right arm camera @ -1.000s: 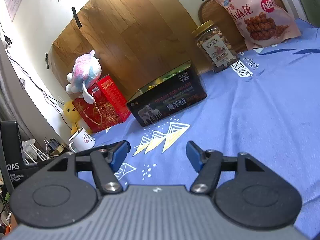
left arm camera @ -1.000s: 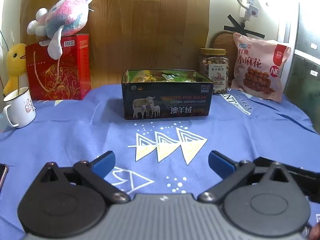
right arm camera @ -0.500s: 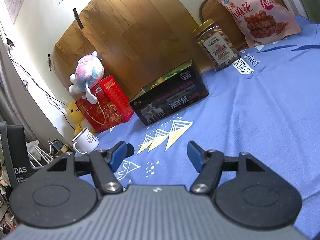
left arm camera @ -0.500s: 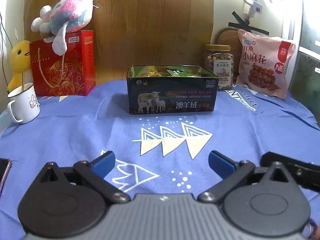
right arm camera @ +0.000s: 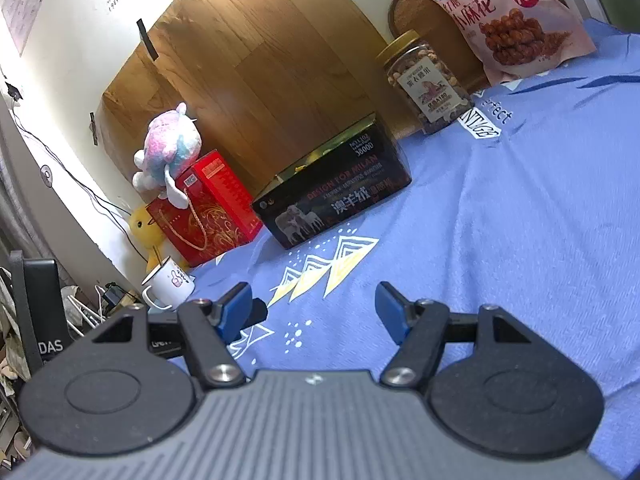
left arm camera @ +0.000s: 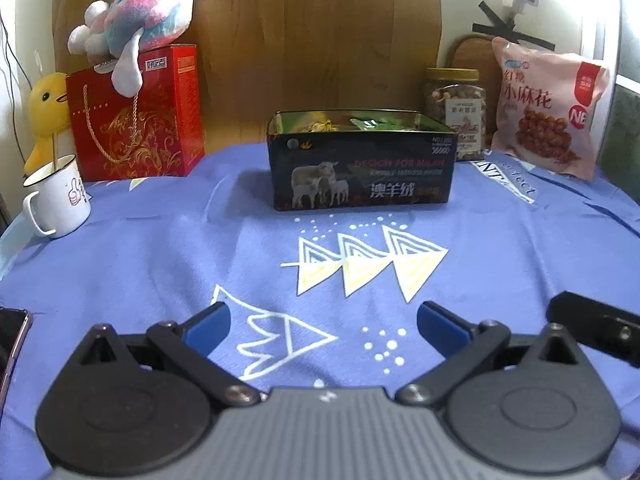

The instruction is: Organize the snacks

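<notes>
A black tin box [left arm camera: 362, 168] with sheep printed on it stands open on the blue cloth, with green and yellow snack packets inside; it also shows in the right wrist view [right arm camera: 336, 196]. A clear jar of nuts [left arm camera: 456, 112] [right arm camera: 426, 80] and a pink snack bag [left arm camera: 548, 112] [right arm camera: 508, 20] stand behind it to the right. My left gripper [left arm camera: 323, 322] is open and empty, low over the cloth well in front of the box. My right gripper [right arm camera: 316, 304] is open and empty, to the right of the left one.
A red gift bag [left arm camera: 136, 112] with a plush toy [left arm camera: 136, 28] on top stands back left, beside a yellow duck [left arm camera: 46, 116] and a white mug [left arm camera: 56, 196]. A phone [left arm camera: 12, 336] lies at the left edge. A wooden board [left arm camera: 320, 40] backs the table.
Both grippers have drawn back and tilted slightly, so the box and snacks sit a little lower and farther in view. Both stay open and empty.
</notes>
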